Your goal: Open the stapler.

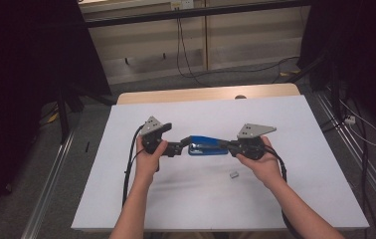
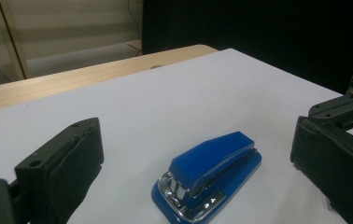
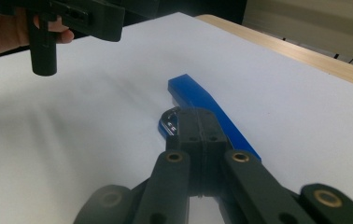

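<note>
A blue stapler [image 1: 207,144] with a chrome front lies in the middle of the white table [image 1: 275,199]. My left gripper [image 1: 182,146] is just left of it. In the left gripper view its jaws [image 2: 200,140] stand wide open, with the stapler [image 2: 209,175] lying ahead between them, untouched. My right gripper [image 1: 227,145] comes in from the stapler's right end. In the right gripper view its jaws [image 3: 198,123] are shut pad to pad, right over the near end of the stapler [image 3: 198,95]. I cannot tell whether they touch it.
A small grey piece [image 1: 234,175] lies on the table in front of the stapler. A wooden strip [image 1: 206,93] runs along the table's far edge. Cables [image 1: 186,59] trail over the floor beyond it, and dark curtains hang on both sides.
</note>
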{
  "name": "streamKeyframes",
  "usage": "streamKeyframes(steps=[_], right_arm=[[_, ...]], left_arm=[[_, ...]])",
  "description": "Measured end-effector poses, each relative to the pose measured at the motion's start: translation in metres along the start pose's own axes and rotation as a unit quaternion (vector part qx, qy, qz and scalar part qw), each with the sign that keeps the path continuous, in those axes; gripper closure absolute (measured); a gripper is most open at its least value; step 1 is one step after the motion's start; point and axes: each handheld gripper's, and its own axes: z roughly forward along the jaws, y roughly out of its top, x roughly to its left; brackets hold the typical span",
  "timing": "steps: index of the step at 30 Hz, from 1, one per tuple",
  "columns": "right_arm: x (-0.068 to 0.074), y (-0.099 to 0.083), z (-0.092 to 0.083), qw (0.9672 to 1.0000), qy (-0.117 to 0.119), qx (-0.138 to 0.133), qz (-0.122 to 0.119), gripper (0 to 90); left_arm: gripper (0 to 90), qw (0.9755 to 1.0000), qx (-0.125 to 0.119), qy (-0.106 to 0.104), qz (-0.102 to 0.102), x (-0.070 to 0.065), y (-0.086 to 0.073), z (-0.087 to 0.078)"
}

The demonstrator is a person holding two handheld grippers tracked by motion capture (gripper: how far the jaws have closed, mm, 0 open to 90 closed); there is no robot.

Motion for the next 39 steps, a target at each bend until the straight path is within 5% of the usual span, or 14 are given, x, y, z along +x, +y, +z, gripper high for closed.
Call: streamKeyframes(steps=[9,24,26,36,39], right_arm=[[-0.002,0.009,0.014,0.9999,-0.005,0.010,0.002,90.0],[0.004,0.009,0.053,0.9962,-0.006,0.078,-0.040,90.0],[0.008,0.006,0.061,0.9942,-0.007,0.091,-0.057,90.0],[0.009,-0.002,0.081,0.9933,0.000,0.103,-0.051,90.0],[0.011,-0.002,0.087,0.9918,-0.004,0.109,-0.066,90.0]], left_arm=[[3.1,0.9999,0.010,0.007,0.011,0.006,0.004,0.010],[2.7,0.9992,0.029,0.005,0.026,0.017,0.001,0.004],[2.7,0.9993,0.028,0.005,0.026,0.017,0.001,0.004],[3.0,0.9991,0.037,0.005,0.021,0.020,-0.006,0.006],[3.1,0.9991,0.038,0.008,0.018,0.022,-0.007,0.006]])
